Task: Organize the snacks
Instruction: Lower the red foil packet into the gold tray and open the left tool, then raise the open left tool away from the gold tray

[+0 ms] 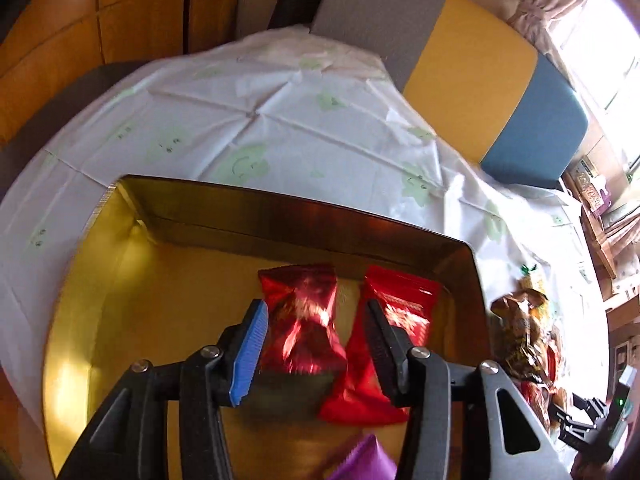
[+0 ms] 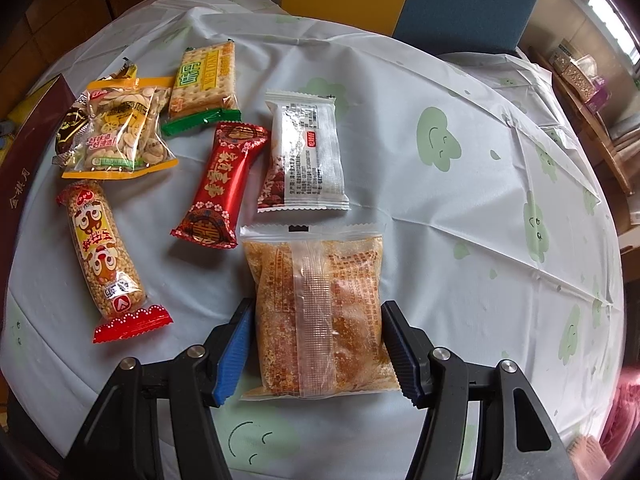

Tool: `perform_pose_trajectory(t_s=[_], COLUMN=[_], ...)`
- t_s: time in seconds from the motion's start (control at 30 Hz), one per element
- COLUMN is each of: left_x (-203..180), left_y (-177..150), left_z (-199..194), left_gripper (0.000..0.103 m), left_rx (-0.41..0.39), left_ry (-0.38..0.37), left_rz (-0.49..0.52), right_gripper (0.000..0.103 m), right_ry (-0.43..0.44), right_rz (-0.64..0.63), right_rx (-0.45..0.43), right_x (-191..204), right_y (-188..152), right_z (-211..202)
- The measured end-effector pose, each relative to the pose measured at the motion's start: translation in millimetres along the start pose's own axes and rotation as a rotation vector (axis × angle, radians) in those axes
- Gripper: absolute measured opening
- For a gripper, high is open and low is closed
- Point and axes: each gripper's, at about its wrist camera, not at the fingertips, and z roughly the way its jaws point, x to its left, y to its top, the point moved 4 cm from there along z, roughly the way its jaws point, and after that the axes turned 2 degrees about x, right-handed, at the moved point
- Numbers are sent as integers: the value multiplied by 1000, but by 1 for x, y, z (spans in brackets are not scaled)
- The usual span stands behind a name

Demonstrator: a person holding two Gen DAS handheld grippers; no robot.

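Left wrist view looks down into a gold-lined box (image 1: 100, 280) on the worktop, where the left tool (image 1: 316, 344) hangs with its jaws released around a shiny dark-red snack packet (image 1: 304, 320); the pads stand clear of the wrapper, and the blur makes it hard to say whether the packet already rests on the box floor. A bright red packet (image 1: 384, 340) lies just beside it, and a purple packet (image 1: 360, 460) shows at the lower edge. To finish this placement well, I judge the left tool should lift straight out, so the pads do not drag the foil or nudge its neighbour. Right wrist view shows the right tool (image 2: 316, 344) straddling a clear bag of golden crumbly cakes (image 2: 316, 312) on the cloud-print tablecloth (image 2: 480, 200); whether the pads press it I cannot tell. A gentle, centred squeeze would spare the brittle contents. Other packets, a long red one (image 2: 220, 184) among them, wait nearby.
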Motion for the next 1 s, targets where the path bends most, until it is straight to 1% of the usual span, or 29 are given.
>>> perform_pose_trajectory(t_s=[0.1, 0.27, 0.43, 0.53, 0.7, 0.83, 1.0], left_x=[-6, -18, -26, -27, -29, -26, -20], left_y=[-15, -48, -74, -90, -108, -118, -127], left_z=[-23, -53, -79, -92, -104, -110, -113], left_gripper=[50, 50, 50, 50, 50, 50, 50], left_rx=[-55, -116, -191, -206, -230, -243, -239], left_ry=[4, 24, 72, 91, 134, 147, 153], left_rz=[19, 64, 110, 119, 152, 155, 156], right_gripper=[63, 63, 63, 62, 61, 61, 61], right_ry=[-6, -21, -37, -41, -50, -61, -63], right_rz=[-8, -26, -50, -59, -68, -82, -78], right_rx=[-4, -13, -22, -25, -30, -36, -36], right_x=[1, 3, 7, 9, 10, 12, 13], right_y=[-1, -1, -2, -2, -2, -3, -4], right_z=[0, -2, -3, -4, -5, -6, -6])
